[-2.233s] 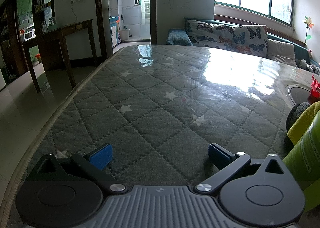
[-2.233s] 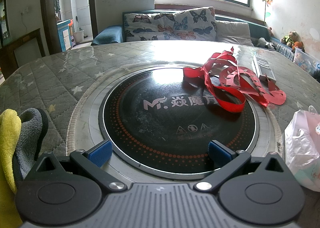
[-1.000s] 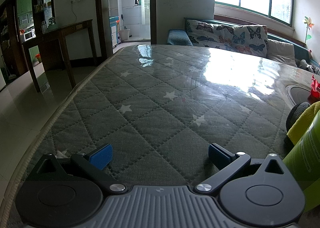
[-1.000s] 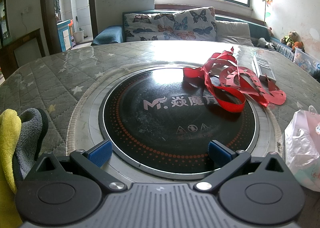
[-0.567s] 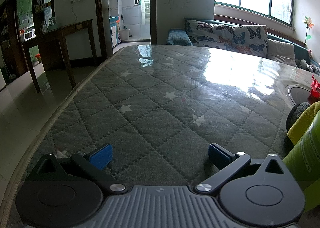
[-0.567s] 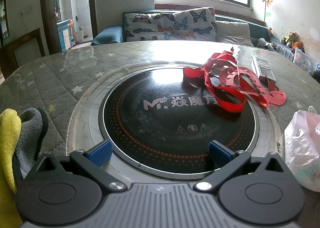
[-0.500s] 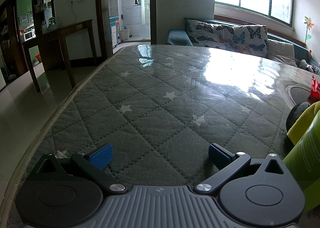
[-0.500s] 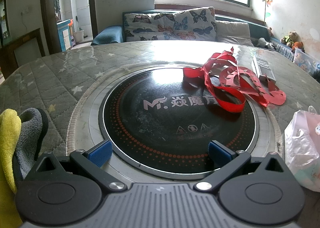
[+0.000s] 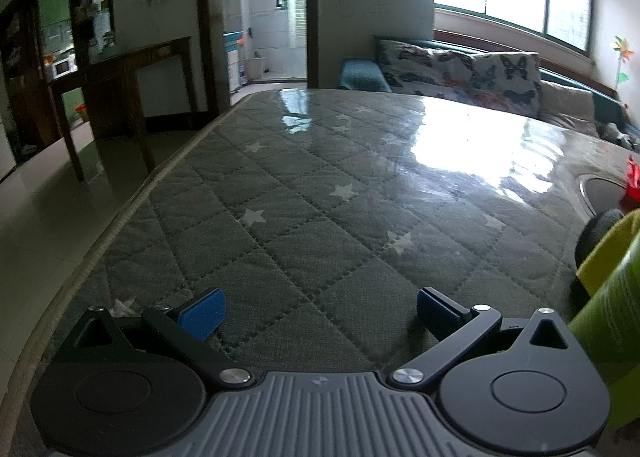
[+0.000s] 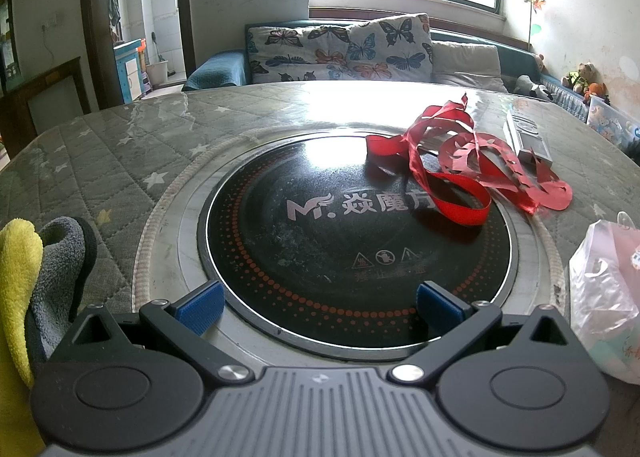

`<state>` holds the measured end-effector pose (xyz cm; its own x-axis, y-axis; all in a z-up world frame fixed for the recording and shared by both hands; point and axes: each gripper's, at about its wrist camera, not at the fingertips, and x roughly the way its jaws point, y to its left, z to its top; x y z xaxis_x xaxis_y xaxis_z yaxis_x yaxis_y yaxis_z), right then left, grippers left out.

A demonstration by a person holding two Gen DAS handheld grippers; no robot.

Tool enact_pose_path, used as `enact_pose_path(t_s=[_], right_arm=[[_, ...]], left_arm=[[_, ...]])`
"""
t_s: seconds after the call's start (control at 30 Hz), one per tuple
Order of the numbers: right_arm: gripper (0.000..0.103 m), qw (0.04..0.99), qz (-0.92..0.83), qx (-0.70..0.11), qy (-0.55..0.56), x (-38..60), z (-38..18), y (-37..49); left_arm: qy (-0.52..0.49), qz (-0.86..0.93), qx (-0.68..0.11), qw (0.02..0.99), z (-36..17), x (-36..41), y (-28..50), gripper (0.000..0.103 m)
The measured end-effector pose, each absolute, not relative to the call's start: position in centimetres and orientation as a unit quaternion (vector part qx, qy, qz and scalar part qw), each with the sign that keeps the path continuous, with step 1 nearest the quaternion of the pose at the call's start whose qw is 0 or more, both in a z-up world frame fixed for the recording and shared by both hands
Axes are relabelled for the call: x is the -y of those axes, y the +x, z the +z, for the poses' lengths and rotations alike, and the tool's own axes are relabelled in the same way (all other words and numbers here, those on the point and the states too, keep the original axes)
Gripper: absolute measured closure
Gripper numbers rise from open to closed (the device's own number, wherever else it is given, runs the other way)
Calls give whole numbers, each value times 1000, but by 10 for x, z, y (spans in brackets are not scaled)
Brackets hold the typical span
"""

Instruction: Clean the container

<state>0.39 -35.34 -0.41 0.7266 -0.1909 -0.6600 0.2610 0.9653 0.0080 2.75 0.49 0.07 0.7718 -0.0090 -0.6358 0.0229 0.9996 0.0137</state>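
So, parked at the table with both tongs wide open and empty, cleaning not started yet.

Looking at the left tongs spread apart over bare quilted cover, well left of the hotplate, and the right tongs spread just as wide at the hotplate's near rim, gripping nothing. Guessing the green container as the thing to clean: off the hotplate's near-left side, close against the left tongs' right flank, only a sliver showing, so can't tell lid or shape. Yellow cloth and grey cloth bunched left of the hotplate, probably dumped there to stay within reach for wiping. Red ribbon draped over the hotplate's far-right part, plastic bag just right of it, likely plain clutter. Probably calls for one pair on the container, the other on a cloth.
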Motion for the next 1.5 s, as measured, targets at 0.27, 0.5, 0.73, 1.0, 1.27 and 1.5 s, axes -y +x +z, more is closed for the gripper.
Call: enact_pose_path(t_s=[0.27,0.5,0.73,1.0,1.27,1.5], right_arm=[[0,928,-122,-349,50,353,-4,4],[0,928,-122,-349,50,353,-4,4],[0,928,-122,-349,50,353,-4,4],[0,928,-122,-349,50,353,-4,4],[0,928,-122,-349,50,353,-4,4],[0,928,-122,-349,50,353,-4,4]], left_arm=[[10,-4,-337,942,-1,-9,28,0],[9,-4,-337,942,-2,-10,27,0],[9,-4,-337,942,-2,-13,27,0],[9,-4,-337,941,-1,-13,27,0],[10,-4,-337,942,-1,-17,26,0],[10,-4,-337,942,0,-17,26,0]])
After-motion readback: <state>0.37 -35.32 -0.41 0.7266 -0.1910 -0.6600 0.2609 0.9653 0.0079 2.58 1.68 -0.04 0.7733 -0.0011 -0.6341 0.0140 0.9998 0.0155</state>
